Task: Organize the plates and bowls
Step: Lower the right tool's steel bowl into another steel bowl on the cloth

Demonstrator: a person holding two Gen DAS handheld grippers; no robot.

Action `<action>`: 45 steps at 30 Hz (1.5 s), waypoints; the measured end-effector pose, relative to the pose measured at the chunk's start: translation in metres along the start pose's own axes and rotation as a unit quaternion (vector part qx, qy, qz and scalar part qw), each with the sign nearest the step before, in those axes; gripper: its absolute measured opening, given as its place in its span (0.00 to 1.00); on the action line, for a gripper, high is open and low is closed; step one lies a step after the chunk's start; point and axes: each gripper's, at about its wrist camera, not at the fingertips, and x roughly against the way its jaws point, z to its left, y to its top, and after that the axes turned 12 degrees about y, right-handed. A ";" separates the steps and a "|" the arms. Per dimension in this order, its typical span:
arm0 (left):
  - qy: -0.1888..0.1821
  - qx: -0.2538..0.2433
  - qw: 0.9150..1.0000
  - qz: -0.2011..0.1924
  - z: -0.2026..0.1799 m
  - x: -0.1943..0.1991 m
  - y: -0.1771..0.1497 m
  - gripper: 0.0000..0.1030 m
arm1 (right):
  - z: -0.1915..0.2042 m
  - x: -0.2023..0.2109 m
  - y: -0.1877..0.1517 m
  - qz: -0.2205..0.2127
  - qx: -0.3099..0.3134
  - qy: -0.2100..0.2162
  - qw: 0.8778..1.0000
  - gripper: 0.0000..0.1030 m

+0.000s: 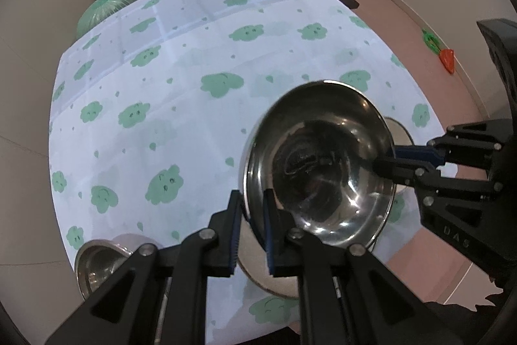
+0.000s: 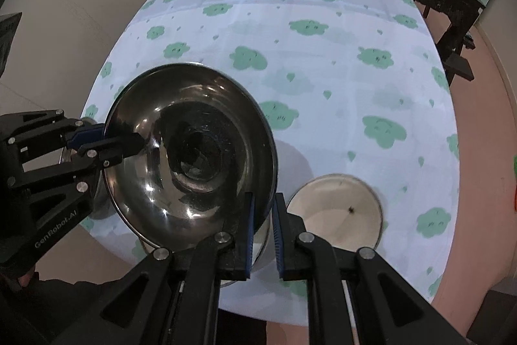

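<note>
**A:** Where is the shiny metal bowl [image 1: 318, 162]?

**B:** It is up in the air, over the near edge of the worktop [image 1: 181, 105]. It hangs tipped, not flat.

**A:** Why two grippers?

**B:** The left gripper [image 1: 253, 230] has its jaws pinched narrow on the rim on one side. The right gripper [image 2: 262, 233] pinches the rim on the other side. I think a thin rim is slippery, so two grips keep the bowl from swinging.

**A:** What is under it?

**B:** A cream plate [image 2: 334, 209] sits on the cloth close by, partly under the bowl. A smaller metal bowl [image 1: 97, 264] sits at the worktop's edge, off to the left.

**A:** So where does the big bowl go?

**B:** I guess onto a pile with the other dishes. I cannot tell which one.
</note>
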 end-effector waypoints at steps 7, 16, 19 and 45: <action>-0.002 -0.006 1.000 0.009 -0.001 -0.005 -0.013 0.09 | 0.008 -0.005 -0.011 0.008 -0.003 -0.003 1.000 0.12; -0.013 -0.010 1.000 0.017 -0.001 -0.015 -0.022 0.09 | 0.010 -0.016 -0.019 0.025 -0.009 -0.002 1.000 0.12; -0.015 -0.011 1.000 0.025 0.000 -0.021 -0.026 0.09 | 0.011 -0.021 -0.021 0.030 -0.011 -0.001 0.999 0.12; -0.023 -0.035 0.997 0.063 -0.010 -0.060 -0.037 0.09 | 0.007 -0.062 -0.029 0.080 -0.013 -0.006 0.997 0.12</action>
